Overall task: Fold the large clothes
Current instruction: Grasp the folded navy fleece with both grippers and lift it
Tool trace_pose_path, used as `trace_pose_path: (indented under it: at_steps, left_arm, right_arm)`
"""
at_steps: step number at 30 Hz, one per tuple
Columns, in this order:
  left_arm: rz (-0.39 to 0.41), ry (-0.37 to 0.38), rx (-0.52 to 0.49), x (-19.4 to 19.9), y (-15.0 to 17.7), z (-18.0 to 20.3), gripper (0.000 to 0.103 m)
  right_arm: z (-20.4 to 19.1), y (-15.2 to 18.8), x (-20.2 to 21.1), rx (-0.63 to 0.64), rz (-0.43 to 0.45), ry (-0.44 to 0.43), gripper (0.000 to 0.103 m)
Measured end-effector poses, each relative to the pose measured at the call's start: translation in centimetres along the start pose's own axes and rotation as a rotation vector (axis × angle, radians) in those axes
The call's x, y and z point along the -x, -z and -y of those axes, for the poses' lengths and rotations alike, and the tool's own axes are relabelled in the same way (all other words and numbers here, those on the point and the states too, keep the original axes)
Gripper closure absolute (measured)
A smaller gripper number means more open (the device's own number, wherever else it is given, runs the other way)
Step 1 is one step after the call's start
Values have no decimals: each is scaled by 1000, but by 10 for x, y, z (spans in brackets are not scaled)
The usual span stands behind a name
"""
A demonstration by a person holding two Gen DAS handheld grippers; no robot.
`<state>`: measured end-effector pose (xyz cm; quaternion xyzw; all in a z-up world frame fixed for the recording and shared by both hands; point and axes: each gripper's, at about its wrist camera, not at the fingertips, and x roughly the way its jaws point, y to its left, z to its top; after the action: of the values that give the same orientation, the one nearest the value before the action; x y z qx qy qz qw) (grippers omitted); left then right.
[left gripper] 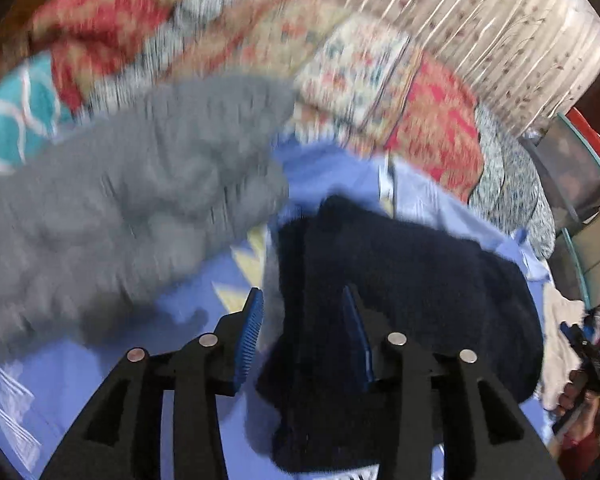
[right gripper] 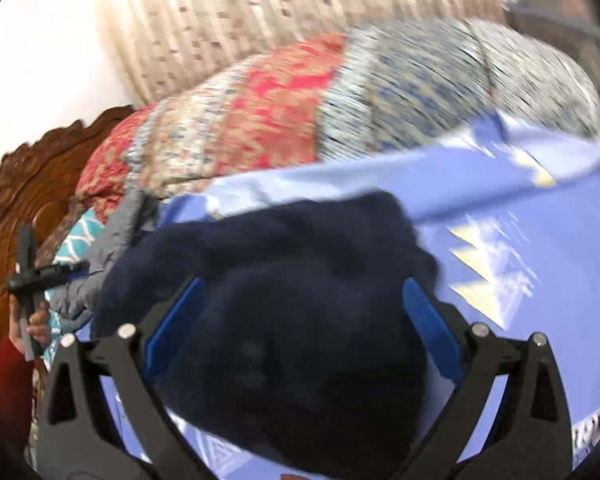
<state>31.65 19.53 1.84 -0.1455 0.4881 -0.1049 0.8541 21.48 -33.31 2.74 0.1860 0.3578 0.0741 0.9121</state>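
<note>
Bedding in periwinkle blue, a sheet with pale yellow and white zigzag motifs, carries the clothes in both wrist views.

In the left wrist view, a teal pillow with a white lattice print sits at the far left edge. Next to it a grey fleece garment lies crumpled across the sheet, badly smeared by motion blur. Behind it a red, cream and blue patterned quilt is bunched up along the far side, with a floral pleated curtain above. The left gripper stands partly open, its blue pads apart with only a dark edge of cloth showing in the gap; neither pad presses on anything. Right of centre a navy blue fleece garment lies heaped on the sheet. At the far right edge a hand holds the other tool.

In the right wrist view, a carved wooden headboard fills the left, with a hand in a red sleeve holding the left tool beside it. The right gripper is spread wide over the navy garment, which bulges up between the blue pads without being pinched. The sheet stretches on to the right.
</note>
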Motion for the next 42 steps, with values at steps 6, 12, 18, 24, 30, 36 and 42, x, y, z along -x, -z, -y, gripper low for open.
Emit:
trace_pose_path:
  at_steps: [6, 12, 18, 24, 30, 36, 42]
  left_arm:
    - [-141, 28, -33, -60, 21, 10, 27]
    - [-183, 68, 71, -93, 23, -17, -4]
    - [-240, 221, 174, -115, 34, -27, -10]
    - [-147, 429, 192, -97, 36, -21, -10]
    - [-257, 279, 136, -134, 42, 14, -10]
    - [-159, 339, 48, -83, 42, 61, 37]
    - [72, 536, 20, 41, 41, 54, 39]
  right_arm:
    - [59, 13, -29, -275, -83, -63, 8]
    - [93, 33, -86, -360, -231, -26, 8]
    - [93, 50, -107, -470, -232, -182, 4]
    - [51, 51, -130, -399, -334, -305, 4]
    - [39, 50, -140, -450, -350, -259, 23]
    - [-28, 19, -75, -375, -295, -394, 63]
    - [-162, -40, 5, -104, -169, -537, 70]
